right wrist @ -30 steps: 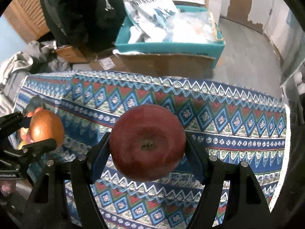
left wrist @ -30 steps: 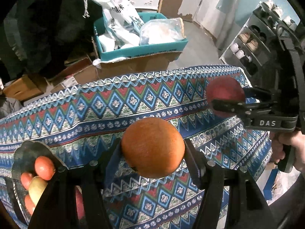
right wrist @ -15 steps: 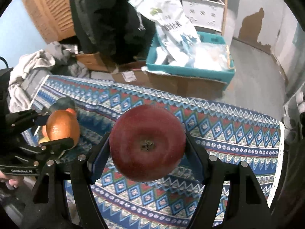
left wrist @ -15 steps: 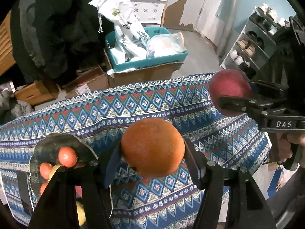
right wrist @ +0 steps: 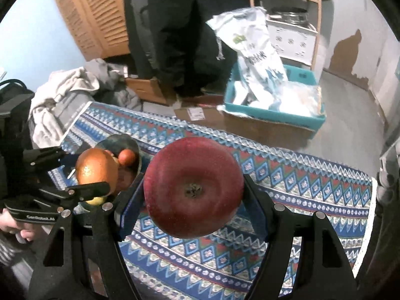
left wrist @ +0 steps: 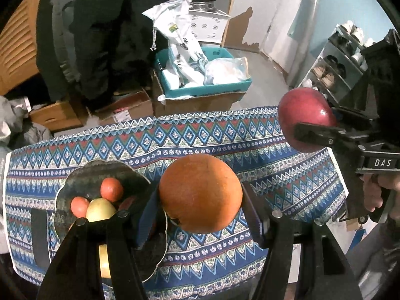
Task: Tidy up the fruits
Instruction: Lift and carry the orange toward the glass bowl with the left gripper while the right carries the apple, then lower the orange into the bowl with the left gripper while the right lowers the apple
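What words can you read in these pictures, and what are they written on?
"DAS": white letters on the right gripper, by its handle.
Small white lettering on the left gripper: too blurred to read.
Dark print on the white sack in the teal bin: too blurred to read.

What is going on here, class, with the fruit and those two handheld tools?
A person is sorting fruit with a gripper in each hand. The left gripper is shut on an orange, and the right gripper is shut on a red apple. Both fruits are held in the air above a patterned cloth. A dark plate on the cloth holds several small fruits.
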`<state>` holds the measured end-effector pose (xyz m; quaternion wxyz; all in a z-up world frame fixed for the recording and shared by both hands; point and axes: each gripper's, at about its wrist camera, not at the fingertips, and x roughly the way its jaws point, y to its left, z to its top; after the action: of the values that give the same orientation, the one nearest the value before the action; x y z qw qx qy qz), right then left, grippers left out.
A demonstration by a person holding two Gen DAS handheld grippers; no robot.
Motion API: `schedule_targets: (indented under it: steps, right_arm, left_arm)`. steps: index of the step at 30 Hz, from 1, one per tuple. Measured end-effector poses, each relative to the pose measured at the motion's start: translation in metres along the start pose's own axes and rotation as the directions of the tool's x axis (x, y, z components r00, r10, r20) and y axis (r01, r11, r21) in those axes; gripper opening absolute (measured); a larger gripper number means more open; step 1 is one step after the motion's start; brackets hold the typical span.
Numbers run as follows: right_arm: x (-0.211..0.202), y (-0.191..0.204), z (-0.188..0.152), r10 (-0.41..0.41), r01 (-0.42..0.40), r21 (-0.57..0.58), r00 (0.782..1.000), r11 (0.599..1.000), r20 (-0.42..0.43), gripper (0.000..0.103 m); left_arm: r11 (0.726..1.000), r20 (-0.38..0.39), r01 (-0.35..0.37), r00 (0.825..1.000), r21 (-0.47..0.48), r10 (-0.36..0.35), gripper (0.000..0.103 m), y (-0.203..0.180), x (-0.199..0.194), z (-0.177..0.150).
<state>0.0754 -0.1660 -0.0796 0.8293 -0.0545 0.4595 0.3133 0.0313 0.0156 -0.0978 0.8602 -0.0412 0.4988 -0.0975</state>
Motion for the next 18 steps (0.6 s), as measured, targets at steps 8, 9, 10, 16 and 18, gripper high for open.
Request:
schedule_targets:
  steps: [8, 9, 10, 16, 18]
  right_arm:
    - [0.006, 0.024, 0.012, 0.047, -0.047, -0.024, 0.999, 0.999, 0.000, 0.074]
    - [0.007, 0.026, 0.014, 0.051, -0.051, -0.027, 0.999, 0.998, 0.000, 0.074]
    - [0.009, 0.030, 0.016, 0.055, -0.055, -0.032, 0.998, 0.998, -0.002, 0.074]
    - [0.026, 0.053, 0.028, 0.088, -0.089, -0.053, 0.996, 0.995, -0.020, 0.074]
    - [0.035, 0.060, 0.033, 0.113, -0.114, -0.046, 0.993, 0.992, -0.034, 0.074]
  left_arm:
    - [1.000, 0.032, -0.011, 0.999, -0.020, 0.012, 0.065, 0.021, -0.021, -0.002]
    - [1.000, 0.035, -0.015, 0.999, -0.025, 0.016, 0.065, 0.025, -0.023, -0.002]
    - [0.999, 0.038, -0.022, 0.999, -0.027, 0.023, 0.065, 0.029, -0.025, -0.003]
    - [0.997, 0.049, -0.046, 0.998, -0.060, 0.049, 0.065, 0.051, -0.027, -0.010]
    - [0.996, 0.042, -0.045, 0.998, -0.077, 0.048, 0.065, 0.061, -0.025, -0.016]
